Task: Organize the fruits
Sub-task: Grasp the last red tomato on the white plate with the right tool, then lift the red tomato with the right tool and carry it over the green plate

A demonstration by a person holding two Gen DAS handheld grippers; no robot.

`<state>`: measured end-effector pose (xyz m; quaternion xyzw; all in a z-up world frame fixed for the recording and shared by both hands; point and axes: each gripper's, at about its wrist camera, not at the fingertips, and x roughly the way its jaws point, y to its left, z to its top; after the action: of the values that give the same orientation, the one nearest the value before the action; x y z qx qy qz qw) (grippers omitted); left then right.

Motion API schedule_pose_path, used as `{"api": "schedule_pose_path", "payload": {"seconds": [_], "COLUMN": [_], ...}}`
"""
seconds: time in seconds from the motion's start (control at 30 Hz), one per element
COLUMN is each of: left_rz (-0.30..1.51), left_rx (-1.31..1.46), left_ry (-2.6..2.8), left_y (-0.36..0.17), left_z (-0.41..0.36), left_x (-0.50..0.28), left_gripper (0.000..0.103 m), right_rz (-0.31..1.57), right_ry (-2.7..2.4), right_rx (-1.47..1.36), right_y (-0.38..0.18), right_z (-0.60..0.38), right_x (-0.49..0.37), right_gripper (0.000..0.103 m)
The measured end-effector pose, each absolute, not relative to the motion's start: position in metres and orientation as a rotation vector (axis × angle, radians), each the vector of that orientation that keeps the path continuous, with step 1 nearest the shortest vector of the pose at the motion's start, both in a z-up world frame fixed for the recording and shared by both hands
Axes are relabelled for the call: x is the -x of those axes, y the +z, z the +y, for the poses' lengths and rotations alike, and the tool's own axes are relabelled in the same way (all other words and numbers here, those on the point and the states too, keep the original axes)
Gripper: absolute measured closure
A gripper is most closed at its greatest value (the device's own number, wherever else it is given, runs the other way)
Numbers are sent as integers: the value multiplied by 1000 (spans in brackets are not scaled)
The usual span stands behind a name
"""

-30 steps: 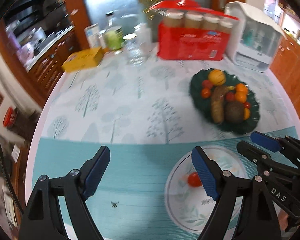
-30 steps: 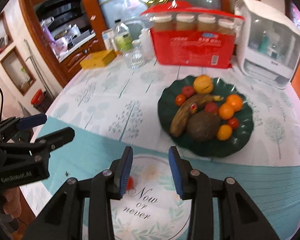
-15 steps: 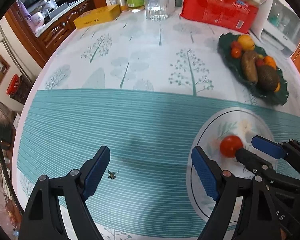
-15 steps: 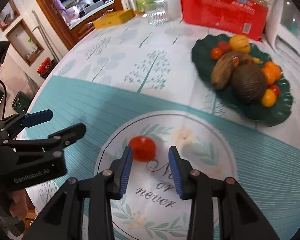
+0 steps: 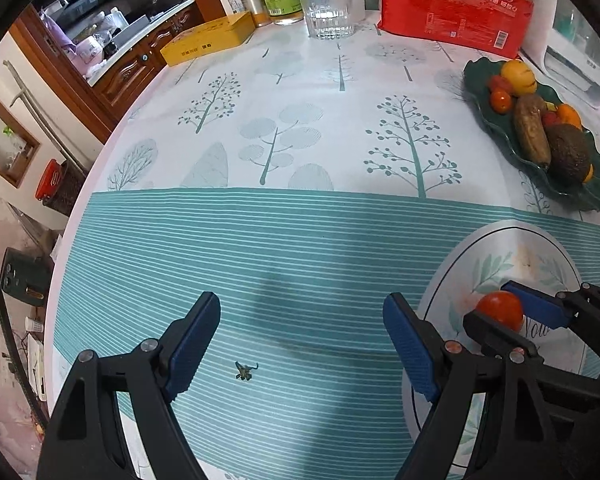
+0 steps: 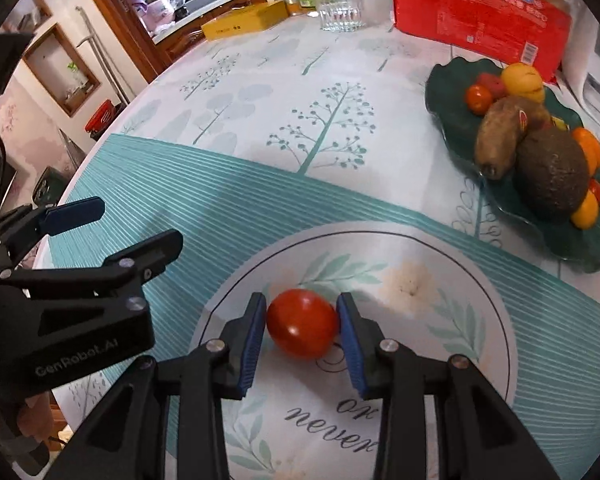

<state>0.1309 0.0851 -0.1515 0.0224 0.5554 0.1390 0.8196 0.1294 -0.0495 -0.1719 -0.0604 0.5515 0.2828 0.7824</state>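
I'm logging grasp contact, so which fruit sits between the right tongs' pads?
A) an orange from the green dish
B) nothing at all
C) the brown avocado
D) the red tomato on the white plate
D: in the right wrist view the red tomato lies on the white plate, between both blue pads of the right tongs.

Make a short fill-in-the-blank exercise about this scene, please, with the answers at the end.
1. The right gripper has its pads on either side of a red ____.
2. That fruit lies on the white round ____ with leaf print.
3. The left gripper is ____ and holds nothing.
4. The green plate stands in front of a ____ package.

Answers: tomato; placemat; open; red
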Motion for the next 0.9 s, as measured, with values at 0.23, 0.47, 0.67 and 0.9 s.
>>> {"api": "schedule_pose_path", "payload": {"seconds": [0.23, 0.47, 0.67, 0.9], "left_rz": [1189, 1189, 1178, 1115], "left_rx": [-46, -35, -28, -59], "left_ry": [273, 217, 138, 45], "left_y": [-154, -147, -133, -99], "left_z": [78, 63, 41, 12], "left_x": [-132, -135, -143, -170], "left_gripper": [20, 20, 20, 20], "right_rz": [1202, 1184, 1116, 1038], "right_ry": [589, 548, 480, 374], "right_rx": [108, 62, 6, -16], "right_y": [-171, -154, -122, -84], "right_z": [-58, -86, -121, -157], "right_x": [-128, -126, -132, -154], "right_gripper": [69, 69, 69, 69]}}
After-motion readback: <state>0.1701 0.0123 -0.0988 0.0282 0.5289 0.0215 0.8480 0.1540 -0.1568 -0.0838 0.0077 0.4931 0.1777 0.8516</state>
